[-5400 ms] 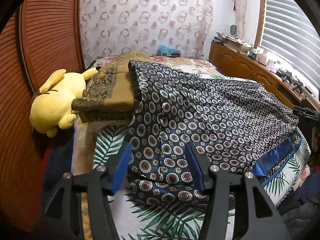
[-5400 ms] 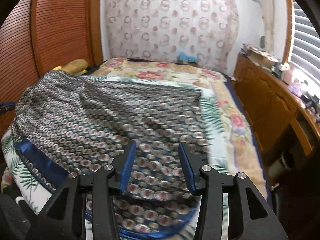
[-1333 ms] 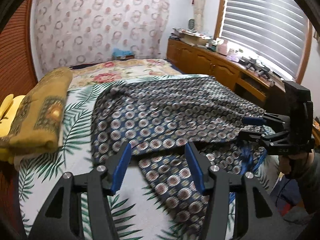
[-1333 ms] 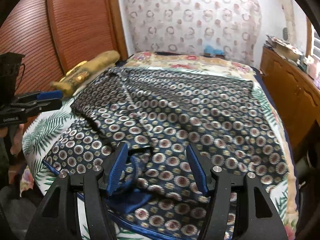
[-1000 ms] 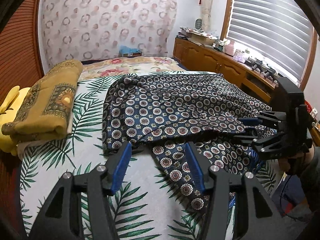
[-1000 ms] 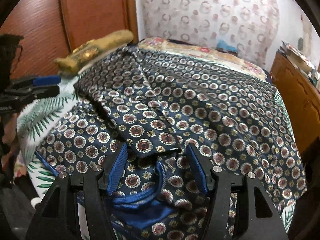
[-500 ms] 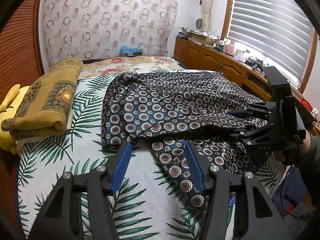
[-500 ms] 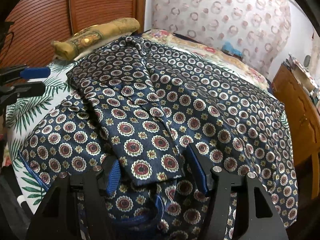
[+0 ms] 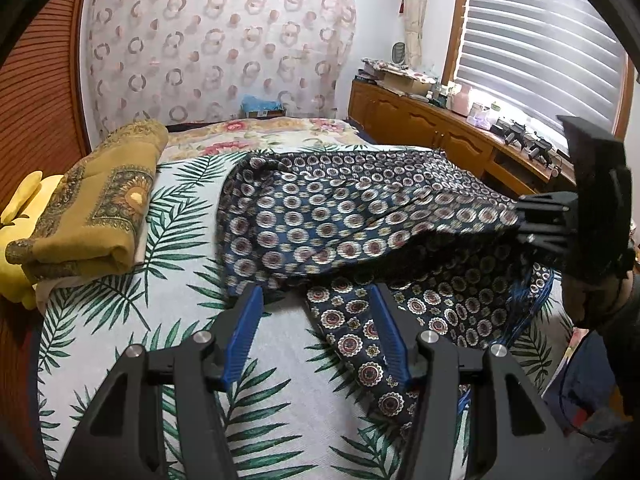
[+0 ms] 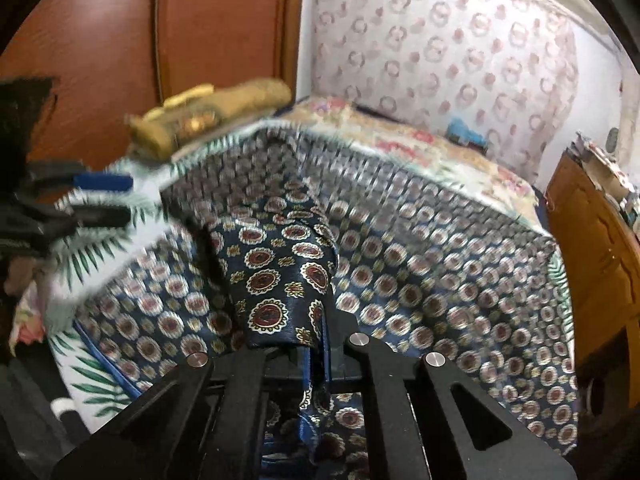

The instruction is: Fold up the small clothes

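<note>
Navy medallion-print garment pinched in clamped right gripper, fold apparently lifted; left gripper half-open, empty, just before hem.

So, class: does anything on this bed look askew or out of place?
Yes: the patterned navy garment lies rumpled, one edge lifted by the shut right gripper. The folded mustard blanket looks tidy.
</note>
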`<state>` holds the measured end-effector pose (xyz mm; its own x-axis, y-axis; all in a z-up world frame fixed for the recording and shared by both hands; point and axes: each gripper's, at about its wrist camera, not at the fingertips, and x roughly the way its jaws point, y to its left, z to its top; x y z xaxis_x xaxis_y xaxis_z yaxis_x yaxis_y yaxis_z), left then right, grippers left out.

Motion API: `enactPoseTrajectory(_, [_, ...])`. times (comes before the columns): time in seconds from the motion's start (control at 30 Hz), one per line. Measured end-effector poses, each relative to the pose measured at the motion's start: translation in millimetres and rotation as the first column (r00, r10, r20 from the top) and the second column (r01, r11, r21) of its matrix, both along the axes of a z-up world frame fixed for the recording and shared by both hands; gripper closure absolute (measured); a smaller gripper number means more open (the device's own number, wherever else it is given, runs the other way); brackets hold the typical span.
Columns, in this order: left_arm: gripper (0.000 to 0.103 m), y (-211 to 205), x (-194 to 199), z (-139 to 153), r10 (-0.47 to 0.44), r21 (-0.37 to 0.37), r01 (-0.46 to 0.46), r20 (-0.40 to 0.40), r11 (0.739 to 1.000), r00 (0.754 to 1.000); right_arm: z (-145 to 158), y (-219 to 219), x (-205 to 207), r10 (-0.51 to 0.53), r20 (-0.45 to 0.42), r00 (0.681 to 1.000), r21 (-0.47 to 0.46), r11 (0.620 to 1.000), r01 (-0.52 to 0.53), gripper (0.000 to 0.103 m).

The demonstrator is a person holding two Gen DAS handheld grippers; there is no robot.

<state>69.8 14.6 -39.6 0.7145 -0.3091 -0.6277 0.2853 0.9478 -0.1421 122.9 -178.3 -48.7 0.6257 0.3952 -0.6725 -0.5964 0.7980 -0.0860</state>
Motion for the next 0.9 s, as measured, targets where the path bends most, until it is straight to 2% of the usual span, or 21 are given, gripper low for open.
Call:
enactPoseTrajectory(0.13, [0.048,0.6,-1.8,1.8,0.002,-0.008,-0.002,0.011,1.000,1.000,18.0,-18.5,-4.9,-0.032,0.034,0.999,0.043,0.999,0.030,0.102])
enactPoseTrajectory(0.37, [0.048,-2.4,-3.2,5.5,-0.008,-0.019,0.008,0.027,1.000,1.000,36.5,-57.9,-7.3,-0.125,0.073,0.989,0.060,0.991,0.121,0.102])
enactPoseTrajectory(0.57, [0.048,-7.6,-4.2,7.4,-0.023,-0.020,0.023,0.037,1.000,0.999,38.0,-99.2,-11.0,-0.209,0.075,0.975,0.057,0.977,0.205,0.102])
enactPoseTrajectory(0.77, [0.048,-13.6,-3.8,7.1,-0.042,-0.015,0.043,0.040,0.999,0.998,34.7,-123.2,-12.9,-0.274,0.074,0.959,0.046,0.961,0.271,0.102])
enactPoseTrajectory(0.9, [0.048,-17.0,-3.6,7.7,-0.049,-0.011,0.050,0.040,0.999,0.998,24.7,-134.5,-8.3,-0.302,0.043,0.952,0.038,0.953,0.301,0.102])
